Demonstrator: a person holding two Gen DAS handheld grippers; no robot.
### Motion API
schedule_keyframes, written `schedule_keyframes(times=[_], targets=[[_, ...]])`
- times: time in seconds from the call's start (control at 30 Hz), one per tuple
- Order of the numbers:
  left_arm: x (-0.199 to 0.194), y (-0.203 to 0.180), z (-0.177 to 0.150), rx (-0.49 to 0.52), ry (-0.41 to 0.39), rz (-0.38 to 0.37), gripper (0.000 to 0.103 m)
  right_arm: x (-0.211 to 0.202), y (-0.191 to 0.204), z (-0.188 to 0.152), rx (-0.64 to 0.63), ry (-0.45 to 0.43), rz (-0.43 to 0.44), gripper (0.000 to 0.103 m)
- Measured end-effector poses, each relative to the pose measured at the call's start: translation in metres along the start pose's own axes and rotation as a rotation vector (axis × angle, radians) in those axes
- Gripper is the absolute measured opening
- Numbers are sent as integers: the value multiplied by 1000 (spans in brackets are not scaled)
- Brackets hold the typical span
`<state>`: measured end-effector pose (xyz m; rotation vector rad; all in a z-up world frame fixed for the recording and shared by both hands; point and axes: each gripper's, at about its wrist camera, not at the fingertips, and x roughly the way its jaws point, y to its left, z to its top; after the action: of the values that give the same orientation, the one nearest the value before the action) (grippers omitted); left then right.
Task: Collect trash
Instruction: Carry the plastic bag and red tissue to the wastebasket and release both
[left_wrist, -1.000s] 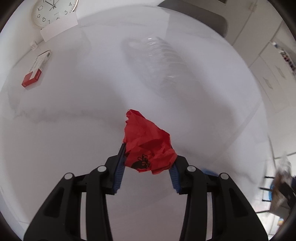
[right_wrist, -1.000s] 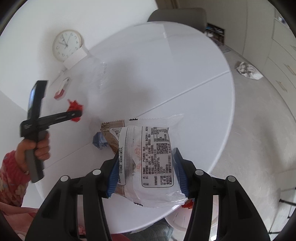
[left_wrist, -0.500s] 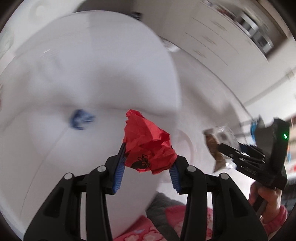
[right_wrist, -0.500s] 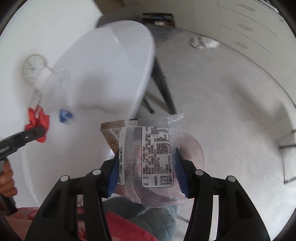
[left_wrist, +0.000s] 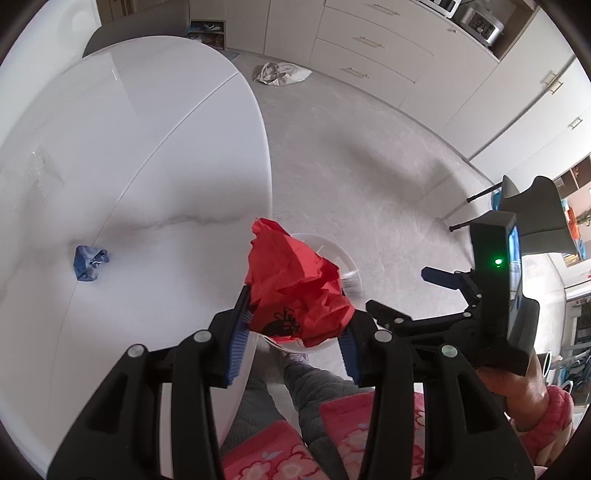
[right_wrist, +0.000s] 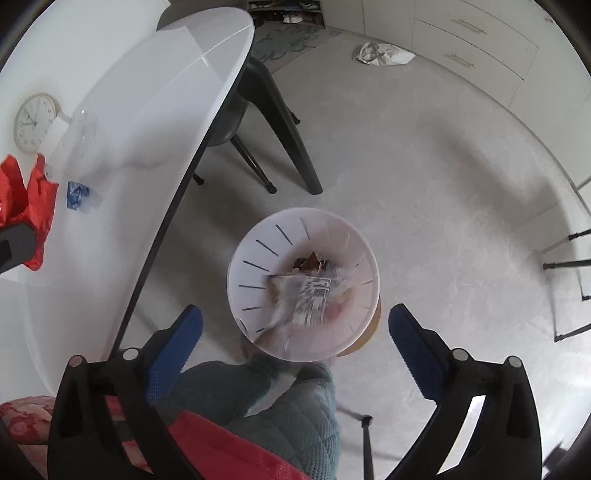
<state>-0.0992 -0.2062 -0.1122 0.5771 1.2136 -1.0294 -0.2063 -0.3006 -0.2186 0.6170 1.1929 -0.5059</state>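
Note:
My left gripper (left_wrist: 291, 328) is shut on a crumpled red paper (left_wrist: 291, 284) and holds it over the table edge, above the white trash bin (left_wrist: 349, 264). My right gripper (right_wrist: 291, 332) is open and empty, right above the white trash bin (right_wrist: 255, 240) on the floor. The clear snack wrapper (right_wrist: 310, 299) is blurred inside the bin, on top of other scraps. A small blue crumpled wrapper (left_wrist: 88, 262) lies on the white table (left_wrist: 129, 147); it also shows in the right wrist view (right_wrist: 76, 194). The right gripper shows in the left wrist view (left_wrist: 406, 295), and the red paper in the right wrist view (right_wrist: 26, 210).
A clear plastic bottle (right_wrist: 83, 125) and a round clock (right_wrist: 35, 122) are on the table's far side. Black table legs (right_wrist: 291, 140) stand beside the bin. A crumpled bag (right_wrist: 384, 53) lies on the floor near the white drawers (right_wrist: 472, 48). The person's legs (right_wrist: 273, 406) are below.
My right gripper has opened and the snack wrapper has dropped into the bin. Both grippers have swung from over the table toward the bin; the left still holds the red paper.

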Motion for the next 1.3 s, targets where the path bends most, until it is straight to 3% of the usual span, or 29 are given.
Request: schedule_keyframes(times=[0.37,0.83,0.9,0.97,1.13,1.3], targets=[[5,-3,-1,24,19,2,42,4,-13,2,12,30,-27,100],[20,-19,5,105,62,-39,42,-6,-35,2,53,-4,-95,100],[21,-21,5,111,62,-43,46,-7,-39,1,60,-11,-112,100],[21,-22,6,121,65,-46,60,-8,-42,1,61,-14,-123,100],[17,-23,5,140,44,-47,80,-11,-47,1,66,-23,-142,100],[12,-25,1,162,20,-45,83,-12,-46,1,60,-31,-151,100]])
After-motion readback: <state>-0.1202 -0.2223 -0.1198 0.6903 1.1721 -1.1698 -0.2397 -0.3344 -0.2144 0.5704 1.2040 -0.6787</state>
